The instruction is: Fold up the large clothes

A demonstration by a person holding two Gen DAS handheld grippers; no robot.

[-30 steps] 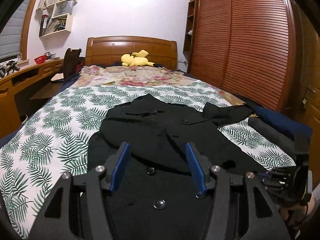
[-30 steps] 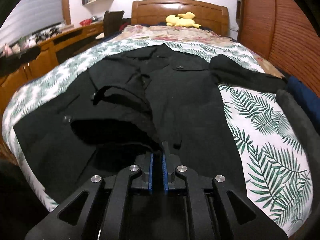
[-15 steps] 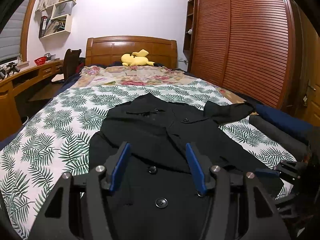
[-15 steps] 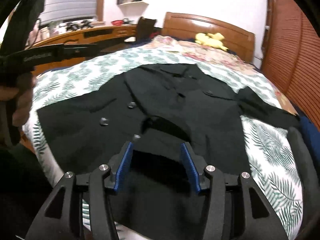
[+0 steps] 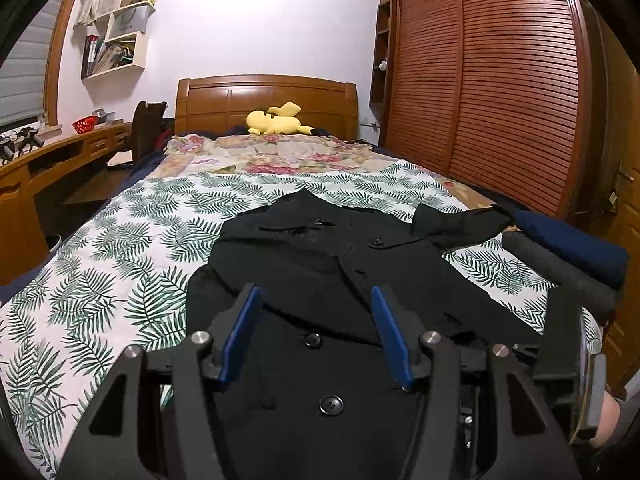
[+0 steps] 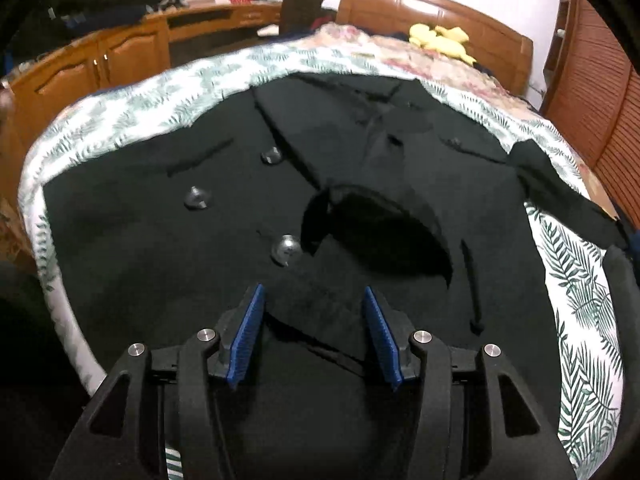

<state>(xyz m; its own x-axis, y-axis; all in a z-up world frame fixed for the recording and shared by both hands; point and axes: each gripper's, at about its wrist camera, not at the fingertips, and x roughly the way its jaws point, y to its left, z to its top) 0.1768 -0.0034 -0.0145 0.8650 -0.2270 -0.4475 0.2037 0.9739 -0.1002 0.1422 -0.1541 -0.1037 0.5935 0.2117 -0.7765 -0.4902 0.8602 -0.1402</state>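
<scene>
Black buttoned coat (image 5: 320,264) spread flat on fern-print bedspread (image 5: 100,264). Left gripper (image 5: 316,334) above coat hem, blue pads apart, nothing between them. One sleeve (image 5: 460,222) stretched toward rolled dark clothes (image 5: 560,268) at bed edge. Yellow plush toy (image 5: 276,120) by wooden headboard (image 5: 266,98).

**Occlusions and cut-offs**

The black coat (image 5: 320,264) is running out of the lower edge of the left wrist view, its hem hidden behind the left gripper (image 5: 316,332). The right wrist view is smearing the leaf-print bedspread (image 6: 132,112) and the 3 coat buttons (image 6: 286,249). The shelf contents (image 5: 112,52) are staying too small to identify.
</scene>
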